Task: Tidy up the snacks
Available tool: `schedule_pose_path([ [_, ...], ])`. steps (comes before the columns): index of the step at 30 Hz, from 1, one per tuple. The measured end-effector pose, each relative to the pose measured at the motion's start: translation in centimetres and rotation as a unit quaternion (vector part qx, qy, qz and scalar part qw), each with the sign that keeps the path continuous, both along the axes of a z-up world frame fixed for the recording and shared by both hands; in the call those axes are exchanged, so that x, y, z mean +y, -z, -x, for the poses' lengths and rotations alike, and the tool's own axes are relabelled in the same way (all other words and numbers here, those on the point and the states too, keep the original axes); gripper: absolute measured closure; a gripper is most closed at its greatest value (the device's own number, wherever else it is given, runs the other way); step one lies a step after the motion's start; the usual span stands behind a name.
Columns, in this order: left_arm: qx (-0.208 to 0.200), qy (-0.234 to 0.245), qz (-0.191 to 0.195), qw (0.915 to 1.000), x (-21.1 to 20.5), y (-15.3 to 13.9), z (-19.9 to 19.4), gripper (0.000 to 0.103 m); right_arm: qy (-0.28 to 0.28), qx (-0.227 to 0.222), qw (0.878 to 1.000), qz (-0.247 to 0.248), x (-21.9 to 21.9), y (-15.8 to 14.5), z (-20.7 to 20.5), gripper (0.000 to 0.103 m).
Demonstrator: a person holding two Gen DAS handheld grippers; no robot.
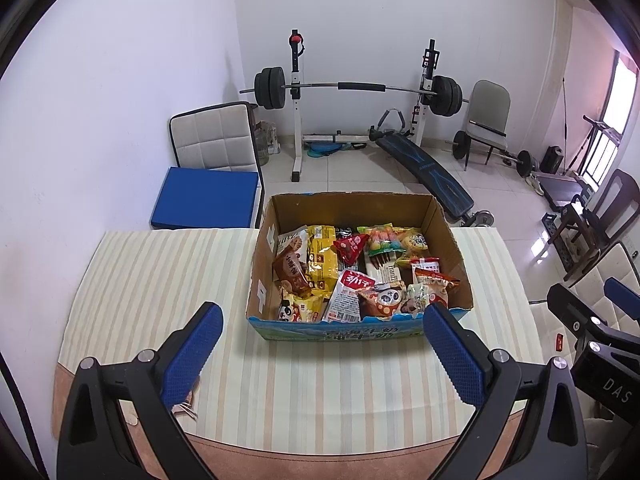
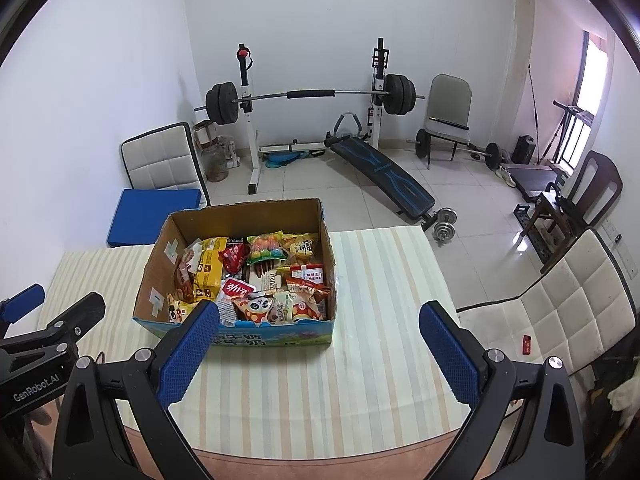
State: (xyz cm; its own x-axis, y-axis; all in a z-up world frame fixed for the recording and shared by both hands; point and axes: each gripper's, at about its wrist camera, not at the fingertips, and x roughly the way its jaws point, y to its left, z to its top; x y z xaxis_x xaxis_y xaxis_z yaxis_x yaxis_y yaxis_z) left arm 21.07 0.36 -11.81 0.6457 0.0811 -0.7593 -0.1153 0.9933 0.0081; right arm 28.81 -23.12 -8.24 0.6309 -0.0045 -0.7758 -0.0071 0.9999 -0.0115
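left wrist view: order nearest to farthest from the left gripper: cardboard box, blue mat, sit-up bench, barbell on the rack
From the left gripper:
1. cardboard box, straight ahead on the striped tablecloth.
2. blue mat, on the floor beyond the table, to the left.
3. sit-up bench, on the floor behind the box, to the right.
4. barbell, on the rack at the back wall.

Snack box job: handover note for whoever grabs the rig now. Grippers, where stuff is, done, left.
Left gripper: open, empty, held above the striped tablecloth, short of the box.
Right gripper: open, empty, same height, facing the box's near right corner.
Cardboard box: on the table, top open, full of mixed snack packets in a loose pile. No packets visible on the cloth outside it.
Done: nothing visible; no snack has been gripped or set out.
Left: all of the sorting. The bare cloth on both sides of the box looks usable for laying packets out.
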Motion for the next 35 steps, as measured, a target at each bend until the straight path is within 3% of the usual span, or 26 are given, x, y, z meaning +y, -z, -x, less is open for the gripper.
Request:
schedule_pose_path([
  [35, -0.006, 0.003, -0.004, 1.0000, -0.64, -0.23, 0.36, 0.000, 0.008, -0.005, 1.000, 0.002, -0.23, -0.53, 0.52, 0.001],
])
